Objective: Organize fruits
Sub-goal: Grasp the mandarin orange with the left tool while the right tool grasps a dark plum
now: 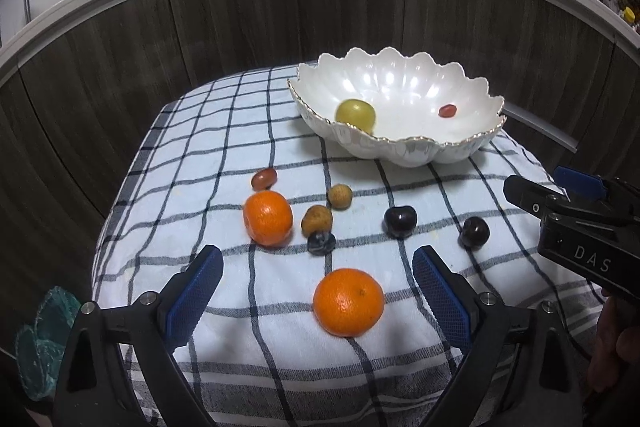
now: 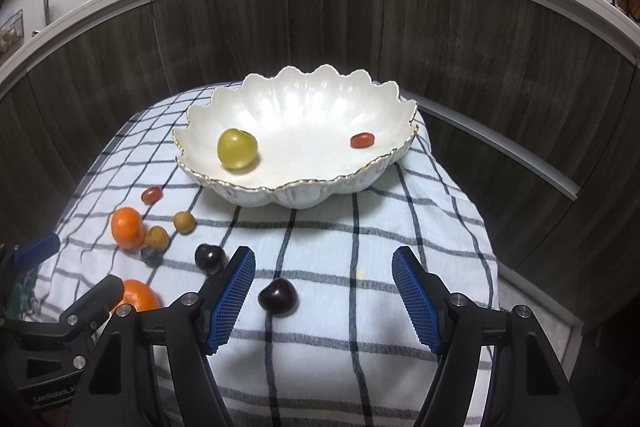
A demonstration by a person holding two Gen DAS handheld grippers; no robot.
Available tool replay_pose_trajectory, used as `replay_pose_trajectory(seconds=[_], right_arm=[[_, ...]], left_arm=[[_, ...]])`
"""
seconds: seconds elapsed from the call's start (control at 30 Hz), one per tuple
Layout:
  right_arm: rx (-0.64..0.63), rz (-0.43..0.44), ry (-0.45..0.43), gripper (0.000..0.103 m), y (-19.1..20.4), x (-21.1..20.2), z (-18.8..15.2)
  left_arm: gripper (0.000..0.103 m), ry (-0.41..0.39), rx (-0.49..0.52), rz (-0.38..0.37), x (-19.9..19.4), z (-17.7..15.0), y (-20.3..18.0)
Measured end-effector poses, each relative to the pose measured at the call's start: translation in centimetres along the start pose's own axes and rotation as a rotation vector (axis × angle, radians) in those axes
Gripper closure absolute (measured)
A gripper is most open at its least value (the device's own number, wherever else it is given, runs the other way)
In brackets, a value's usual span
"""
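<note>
The bowl [image 2: 296, 183] holds only a green fruit [image 2: 237, 149] and a small red one [image 2: 362, 140]. Eight fruits lie on the cloth [image 2: 360, 247] before the bowl, so most work remains. Left gripper [image 1: 318, 291] gapes around an orange [image 1: 348, 302]; right gripper [image 2: 324, 293] gapes around a cherry [image 2: 277, 297].

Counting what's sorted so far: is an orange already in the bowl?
No. The bowl holds only a yellow-green fruit and a small red one; both oranges lie on the cloth.
</note>
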State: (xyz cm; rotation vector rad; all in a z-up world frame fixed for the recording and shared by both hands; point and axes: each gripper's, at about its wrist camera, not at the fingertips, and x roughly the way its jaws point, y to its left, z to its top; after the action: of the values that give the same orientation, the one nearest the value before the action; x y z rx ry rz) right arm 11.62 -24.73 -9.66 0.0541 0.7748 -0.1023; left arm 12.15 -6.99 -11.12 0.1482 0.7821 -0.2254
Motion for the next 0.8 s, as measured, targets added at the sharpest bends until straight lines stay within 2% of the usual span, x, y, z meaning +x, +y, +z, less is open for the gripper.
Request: replay_pose_trajectory(seconds=[0.27, 0.4, 0.8], right_arm=[[-0.022, 0.021, 0.015, 0.031, 0.5, 0.6, -0.8], [-0.045, 0.034, 0.027, 0.031, 1.1, 1.0, -1.1], [-0.066, 0.041, 0.077, 0.031, 1.8, 2.7, -1.7]], left_arm=[[0.009, 0.013, -0.017, -0.007, 0.8, -1.2, 0.1], [0.015, 0.028, -0.003, -0.010, 1.3, -1.6, -0.2], [0.027, 0.079, 0.016, -0.039, 2.9, -2.6, -0.8]])
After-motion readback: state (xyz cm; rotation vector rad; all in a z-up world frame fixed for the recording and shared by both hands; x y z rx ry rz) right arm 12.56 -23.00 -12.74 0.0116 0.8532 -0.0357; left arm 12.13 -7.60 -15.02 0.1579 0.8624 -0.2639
